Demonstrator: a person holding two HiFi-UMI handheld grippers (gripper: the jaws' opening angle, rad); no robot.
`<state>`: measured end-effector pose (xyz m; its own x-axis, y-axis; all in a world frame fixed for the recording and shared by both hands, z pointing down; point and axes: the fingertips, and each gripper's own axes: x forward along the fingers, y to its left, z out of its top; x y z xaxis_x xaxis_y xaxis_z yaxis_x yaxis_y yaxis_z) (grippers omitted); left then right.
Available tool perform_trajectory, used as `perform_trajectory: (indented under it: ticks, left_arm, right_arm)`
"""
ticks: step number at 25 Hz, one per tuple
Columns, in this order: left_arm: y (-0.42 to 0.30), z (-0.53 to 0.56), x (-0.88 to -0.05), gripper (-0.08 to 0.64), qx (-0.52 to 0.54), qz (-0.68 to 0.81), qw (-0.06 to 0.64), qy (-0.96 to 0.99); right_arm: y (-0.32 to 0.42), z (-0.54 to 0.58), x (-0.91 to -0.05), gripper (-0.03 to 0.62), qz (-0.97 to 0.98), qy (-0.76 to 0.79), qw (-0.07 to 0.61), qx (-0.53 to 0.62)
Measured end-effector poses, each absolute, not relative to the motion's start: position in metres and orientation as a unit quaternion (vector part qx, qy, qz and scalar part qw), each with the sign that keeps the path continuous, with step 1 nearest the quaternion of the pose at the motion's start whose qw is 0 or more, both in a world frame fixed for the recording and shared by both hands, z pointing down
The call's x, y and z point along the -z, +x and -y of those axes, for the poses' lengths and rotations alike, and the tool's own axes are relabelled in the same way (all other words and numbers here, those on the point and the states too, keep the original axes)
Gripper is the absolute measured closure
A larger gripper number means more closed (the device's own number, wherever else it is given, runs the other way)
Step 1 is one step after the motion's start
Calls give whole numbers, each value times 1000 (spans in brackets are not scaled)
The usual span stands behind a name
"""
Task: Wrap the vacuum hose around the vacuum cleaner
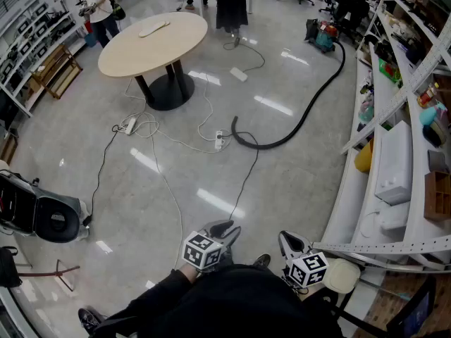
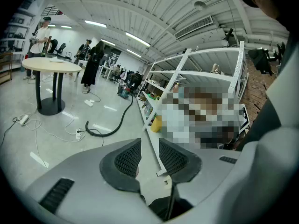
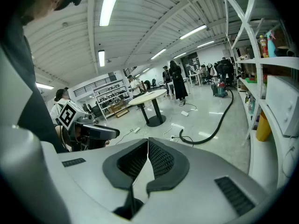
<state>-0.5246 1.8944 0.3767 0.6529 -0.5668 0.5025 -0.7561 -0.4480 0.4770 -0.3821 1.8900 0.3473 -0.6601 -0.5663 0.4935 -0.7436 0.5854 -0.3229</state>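
Low in the middle of the head view, the left gripper and the right gripper hang side by side above the grey floor, both empty. On the one, the left fingers are closed down to a narrow slit with nothing in it; on the other, the right fingers meet at their tips. Well beyond them, the black vacuum hose lies loose on the floor. It curves from centre frame up to the vacuum cleaner at the upper right, near the shelving. A round desk stands upper left.
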Motion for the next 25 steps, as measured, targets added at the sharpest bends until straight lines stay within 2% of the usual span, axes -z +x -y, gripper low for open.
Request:
perform_trajectory:
  ticks: [12, 17, 25]
  left_arm:
    - [-557, -1885, -388, 426, -125, 394, 356, 838]
    - [-578, -1882, -396, 426, -132, 395, 358, 836]
    - [-589, -1855, -400, 426, -141, 397, 364, 831]
  right_arm:
    - [-415, -1883, -354, 576, 874, 367, 196, -251]
    - [-429, -1874, -348, 575, 876, 376, 171, -249]
    - [-440, -1844, -361, 575, 874, 369, 175, -262]
